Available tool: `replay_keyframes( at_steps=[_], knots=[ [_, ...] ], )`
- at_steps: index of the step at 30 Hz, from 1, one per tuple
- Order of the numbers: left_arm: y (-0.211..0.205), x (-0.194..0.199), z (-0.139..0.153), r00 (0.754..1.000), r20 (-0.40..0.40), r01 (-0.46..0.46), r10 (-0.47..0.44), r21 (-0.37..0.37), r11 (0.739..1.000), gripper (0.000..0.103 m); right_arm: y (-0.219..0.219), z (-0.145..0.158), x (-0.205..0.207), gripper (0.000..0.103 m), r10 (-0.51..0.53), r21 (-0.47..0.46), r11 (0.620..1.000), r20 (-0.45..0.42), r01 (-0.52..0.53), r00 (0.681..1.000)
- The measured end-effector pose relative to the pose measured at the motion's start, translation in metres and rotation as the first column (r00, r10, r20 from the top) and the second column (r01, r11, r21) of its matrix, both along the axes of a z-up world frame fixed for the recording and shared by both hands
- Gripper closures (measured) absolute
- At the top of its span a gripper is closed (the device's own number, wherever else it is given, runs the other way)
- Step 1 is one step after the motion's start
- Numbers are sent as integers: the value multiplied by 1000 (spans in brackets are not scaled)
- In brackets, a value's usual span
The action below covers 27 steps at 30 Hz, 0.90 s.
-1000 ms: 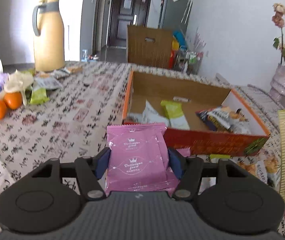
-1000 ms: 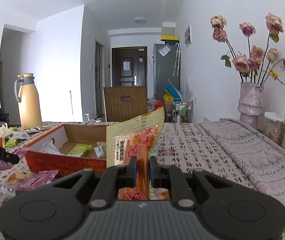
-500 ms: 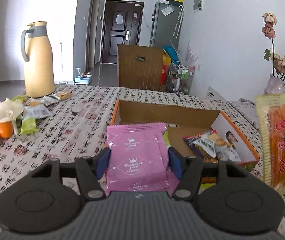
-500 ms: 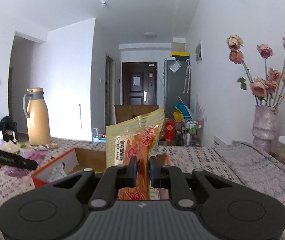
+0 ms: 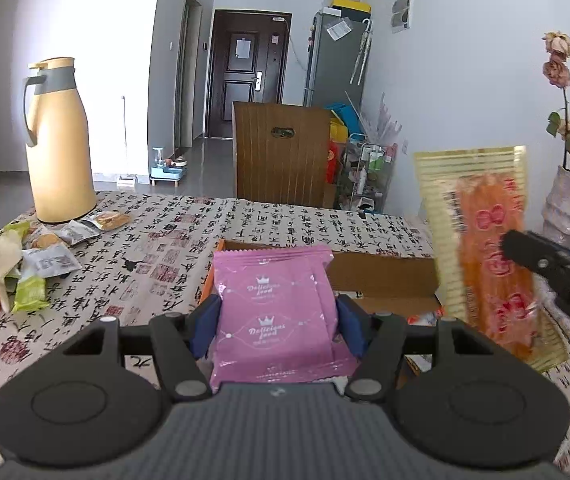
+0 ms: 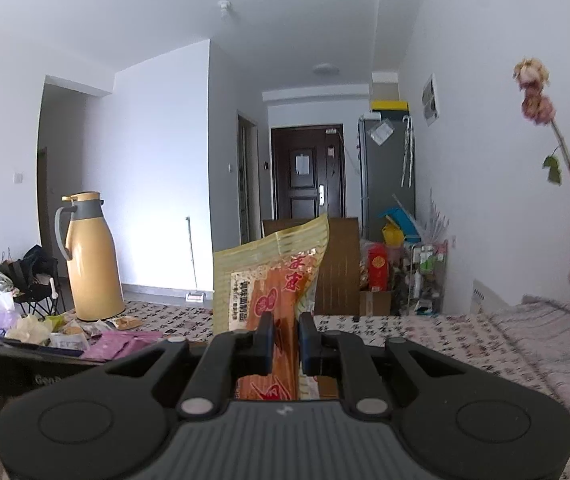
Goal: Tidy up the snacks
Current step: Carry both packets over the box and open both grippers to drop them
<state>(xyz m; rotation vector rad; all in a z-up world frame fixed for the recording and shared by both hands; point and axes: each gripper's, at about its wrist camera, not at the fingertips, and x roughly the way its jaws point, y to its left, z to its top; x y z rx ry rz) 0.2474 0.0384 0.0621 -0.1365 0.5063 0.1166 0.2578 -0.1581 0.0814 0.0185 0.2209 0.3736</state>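
My left gripper [image 5: 276, 326] clamps the pink packet [image 5: 275, 312]; my right gripper [image 6: 285, 336] pinches the orange snack bag [image 6: 273, 276] upright at two o'clock. Both over the cardboard box [image 5: 381, 280], probably for dropping in.

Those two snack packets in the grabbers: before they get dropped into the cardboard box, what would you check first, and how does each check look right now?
1. Left gripper clamps the pink packet by both side edges: ok.
2. Right gripper pinches the yellow-orange packet, which stands upright: ok.
3. Cardboard box is open on top: ok.
4. Free room inside the box: cannot tell, the pink packet hides most of it.
5. The two packets are apart, not touching: ok.
6. Either packet is already over the box: cannot tell.
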Motion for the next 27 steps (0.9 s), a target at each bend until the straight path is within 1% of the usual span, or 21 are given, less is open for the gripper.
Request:
replay_keyframes(
  at_steps=[3, 7, 12, 17, 18, 19, 20, 21, 23, 24, 25, 26, 27],
  knots=[
    [2, 13, -10, 1000, -14, -10, 10, -7, 1000, 40, 12, -10, 20, 91, 1, -4, 1000, -38, -1, 999],
    [4, 23, -26, 999, -40, -15, 15, 2, 1000, 40, 22, -28, 40, 91, -7, -7, 1000, -89, 6, 996],
    [8, 29, -37, 998, -61, -15, 15, 1, 1000, 40, 26, -50, 54, 91, -15, -14, 1000, -143, 13, 990],
    [9, 30, -41, 997, -71, -3, 2, -11, 1000, 39, 25, -62, 62, 93, -19, -9, 1000, -177, 17, 984],
    [9, 29, -41, 998, -68, -5, 4, -11, 1000, 37, 24, -63, 63, 93, -22, -7, 1000, -185, 21, 983],
    [10, 28, -40, 998, -63, -2, 1, -15, 1000, 31, 22, -63, 65, 89, -23, -3, 1000, -194, 23, 981],
    [10, 27, -39, 999, -53, -3, 2, -16, 1000, 22, 19, -63, 65, 89, -27, 2, 1000, -199, 28, 980],
    [10, 25, -38, 999, -44, -9, 8, -12, 1000, 18, 16, -63, 65, 89, -34, 8, 999, -202, 36, 979],
    [10, 21, -36, 1000, -24, -18, 18, -7, 1000, 7, 11, -61, 64, 81, -42, 17, 999, -206, 46, 978],
    [10, 20, -35, 1000, -16, -22, 22, -8, 1000, 4, 8, -60, 63, 65, -49, 26, 998, -205, 56, 978],
    [11, 19, -34, 1000, -8, -29, 29, -9, 1000, 0, 6, -59, 61, 43, -59, 32, 997, -202, 66, 978],
    [11, 18, -34, 999, -1, -34, 34, -9, 999, 0, 3, -57, 60, 32, -69, 38, 996, -196, 78, 978],
    [12, 18, -33, 999, -1, -34, 34, -12, 999, 0, 0, -55, 58, 17, -82, 45, 995, -188, 92, 979]
  ],
)
